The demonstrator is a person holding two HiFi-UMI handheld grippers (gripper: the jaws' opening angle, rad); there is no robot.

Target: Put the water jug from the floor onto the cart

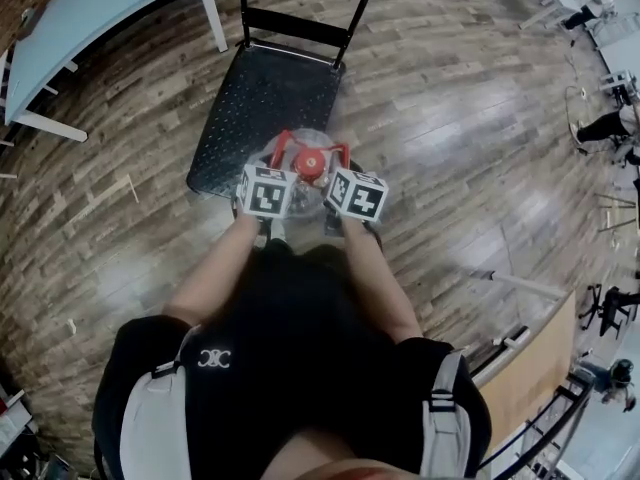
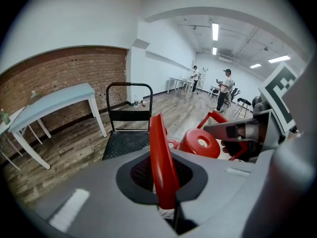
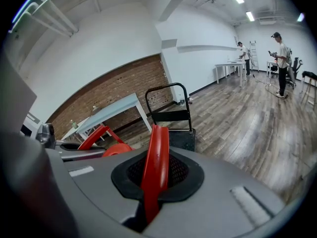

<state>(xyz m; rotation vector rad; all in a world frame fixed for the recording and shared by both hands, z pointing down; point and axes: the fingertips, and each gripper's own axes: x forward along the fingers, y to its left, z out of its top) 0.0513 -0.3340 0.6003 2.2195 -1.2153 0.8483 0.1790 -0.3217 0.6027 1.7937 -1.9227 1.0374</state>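
Red plastic fills both grips: the left gripper [image 2: 166,197] is clamped shut on the left handle loop [image 2: 159,152] of the water jug [image 1: 304,140], and the right gripper [image 3: 151,202] is shut on the right handle loop [image 3: 156,157]. The red cap [image 1: 311,164] sits between them. The clear jug hangs at the near edge of the black cart [image 1: 262,93]. Whether its base touches the deck cannot be told. Wooden floor [image 1: 450,118] surrounds it, and a pale blue table [image 1: 90,8] stands beyond.
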